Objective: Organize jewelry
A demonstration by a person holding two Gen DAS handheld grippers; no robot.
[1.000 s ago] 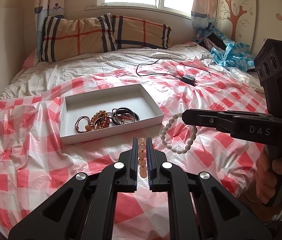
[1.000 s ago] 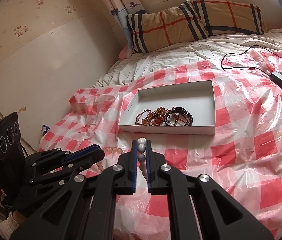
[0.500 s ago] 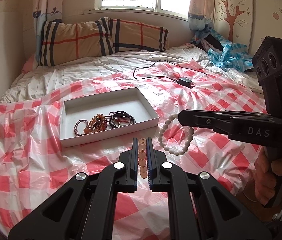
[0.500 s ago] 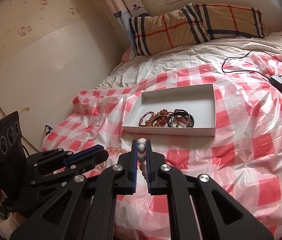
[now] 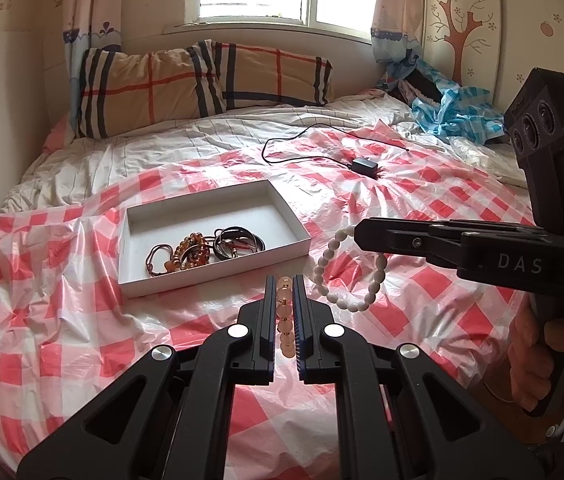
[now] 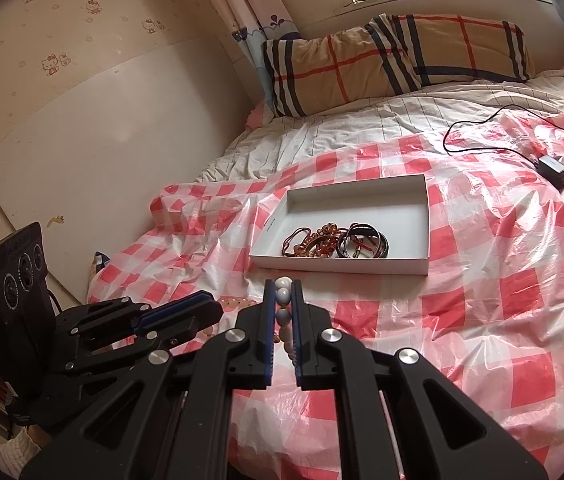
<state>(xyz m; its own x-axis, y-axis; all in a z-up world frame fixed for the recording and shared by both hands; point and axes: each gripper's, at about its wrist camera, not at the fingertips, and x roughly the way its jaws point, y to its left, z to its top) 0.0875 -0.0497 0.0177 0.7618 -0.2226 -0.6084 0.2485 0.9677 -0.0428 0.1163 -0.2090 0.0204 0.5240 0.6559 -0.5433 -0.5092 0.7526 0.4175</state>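
We hold our left gripper [image 5: 283, 284] clenched on an orange bead bracelet [image 5: 285, 320], whose translucent peach beads run in a line between the two fingers [image 5: 269, 300]. From the right wrist view a few of the same beads [image 6: 233, 303] show beside the left gripper [image 6: 201, 312], low over the bed.

Our right gripper [image 6: 283, 286] is clenched on a white bead bracelet [image 6: 284, 312]; its pale beads are stacked between the fingers [image 6: 267, 312]. In the left wrist view the white bead bracelet [image 5: 348, 270] hangs as an open loop from the tip of the right gripper [image 5: 362, 236], above the checked sheet and just beside the near right corner of the box. We cannot tell whether the lowest beads touch the sheet.

The white cardboard box [image 5: 133, 276] lies open on the red-and-white checked plastic sheet [image 5: 61, 320] that covers the bed, a little beyond both grippers. Inside it, toward the near side, lie a brown cord bracelet [image 5: 157, 258], an amber bead bracelet [image 5: 191, 250] and a bundle of dark bangles [image 5: 239, 242], all touching or overlapping. The far half of the box floor is bare.

Farther back, a black charger [image 5: 364, 166] with its cable rests on the sheet. A plaid pillow [image 5: 201, 80] leans at the head of the bed under the window, and a crumpled blue cloth [image 5: 454, 114] sits at the far right.
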